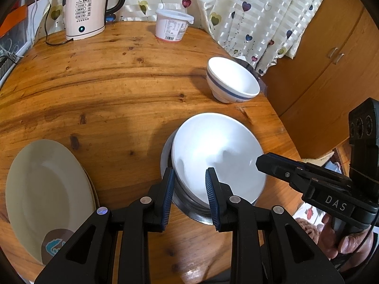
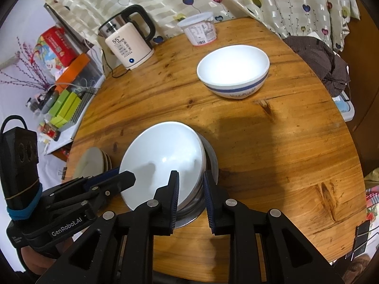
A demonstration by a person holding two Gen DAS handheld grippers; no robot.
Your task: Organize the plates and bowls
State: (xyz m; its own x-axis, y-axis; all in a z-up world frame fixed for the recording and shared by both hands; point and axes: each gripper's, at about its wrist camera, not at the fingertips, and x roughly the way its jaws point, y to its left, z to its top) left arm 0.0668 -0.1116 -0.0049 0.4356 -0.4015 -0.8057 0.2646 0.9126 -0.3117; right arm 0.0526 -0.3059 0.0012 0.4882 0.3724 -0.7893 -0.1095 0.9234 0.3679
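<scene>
White bowl [image 1: 213,151] held tilted inside steel bowl [image 1: 189,203].
Left gripper [image 1: 189,196] and right gripper [image 2: 190,196] fingers each clamp the white bowl's rim; banded bowl [image 2: 234,73] stands apart on desk [image 1: 106,82].

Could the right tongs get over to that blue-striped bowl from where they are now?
Probably yes. The blue-striped bowl stands alone and upright, with only bare wooden table between it and the right tongs. But those tongs straddle the rim of the white bowl, as do the left tongs, so they must let go first.
</scene>
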